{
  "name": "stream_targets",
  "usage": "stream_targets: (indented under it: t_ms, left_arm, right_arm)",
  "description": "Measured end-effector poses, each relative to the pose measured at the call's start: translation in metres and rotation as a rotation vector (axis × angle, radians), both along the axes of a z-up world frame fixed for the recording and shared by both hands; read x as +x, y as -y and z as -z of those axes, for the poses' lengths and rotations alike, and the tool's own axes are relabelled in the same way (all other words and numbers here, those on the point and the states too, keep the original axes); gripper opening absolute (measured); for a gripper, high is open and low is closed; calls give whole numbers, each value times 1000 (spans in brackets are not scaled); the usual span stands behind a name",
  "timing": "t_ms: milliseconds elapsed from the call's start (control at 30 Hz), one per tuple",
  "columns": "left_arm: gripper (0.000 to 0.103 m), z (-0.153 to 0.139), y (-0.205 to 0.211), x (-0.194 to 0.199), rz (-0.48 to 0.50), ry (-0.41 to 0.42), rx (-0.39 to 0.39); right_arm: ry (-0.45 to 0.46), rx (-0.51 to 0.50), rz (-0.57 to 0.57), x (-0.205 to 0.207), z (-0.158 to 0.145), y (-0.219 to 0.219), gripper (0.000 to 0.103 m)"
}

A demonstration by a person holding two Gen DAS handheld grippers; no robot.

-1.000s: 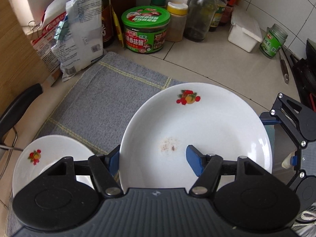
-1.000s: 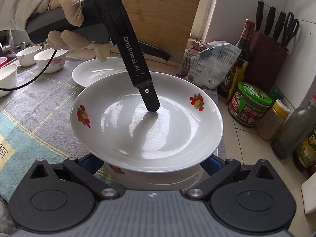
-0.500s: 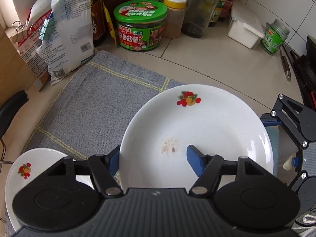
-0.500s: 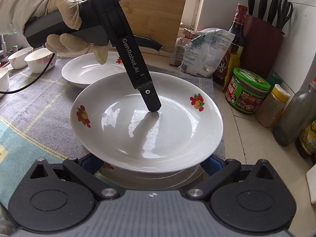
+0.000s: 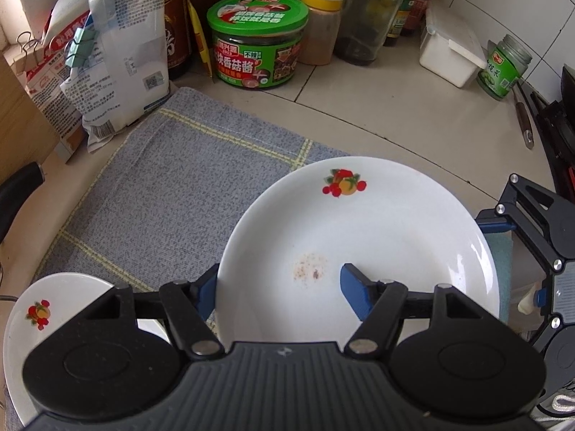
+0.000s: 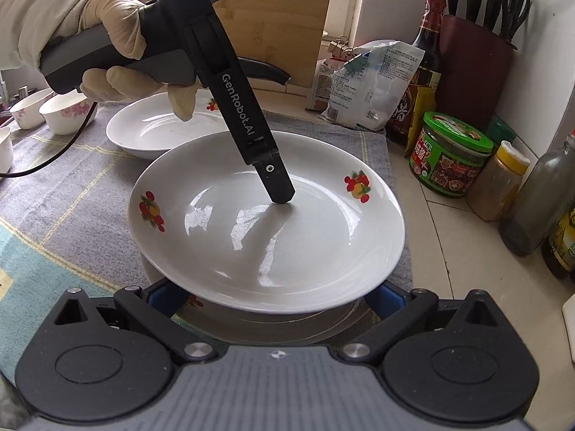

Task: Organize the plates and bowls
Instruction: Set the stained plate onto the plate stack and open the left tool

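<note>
With the left gripper (image 5: pixel 278 276) opening around the rim of the center plate (image 5: pixel 377 222), it may drop crooked onto the lower plate (image 6: pixel 273 327) and chip; I cannot tell the right gripper's (image 6: pixel 275 295) grip.

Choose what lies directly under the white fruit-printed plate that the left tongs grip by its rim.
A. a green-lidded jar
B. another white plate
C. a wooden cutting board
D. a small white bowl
B: in the right wrist view, the rim of another white plate shows just beneath the white fruit-printed plate.
</note>
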State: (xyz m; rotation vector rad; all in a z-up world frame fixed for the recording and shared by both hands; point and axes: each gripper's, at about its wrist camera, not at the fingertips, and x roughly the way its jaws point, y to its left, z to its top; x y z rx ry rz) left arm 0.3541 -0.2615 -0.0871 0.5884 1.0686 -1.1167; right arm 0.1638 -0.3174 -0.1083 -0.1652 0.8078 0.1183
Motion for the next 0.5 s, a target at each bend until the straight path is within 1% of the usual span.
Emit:
stream_targets:
  t_ms: [300, 500]
  left_arm:
    - [70, 5, -2, 4, -19, -19, 2]
    - [71, 5, -1, 3, -16, -16, -1]
  right_arm:
    - [-39, -14, 15, 6, -1, -1, 103]
    - [-51, -17, 22, 7, -2, -1, 103]
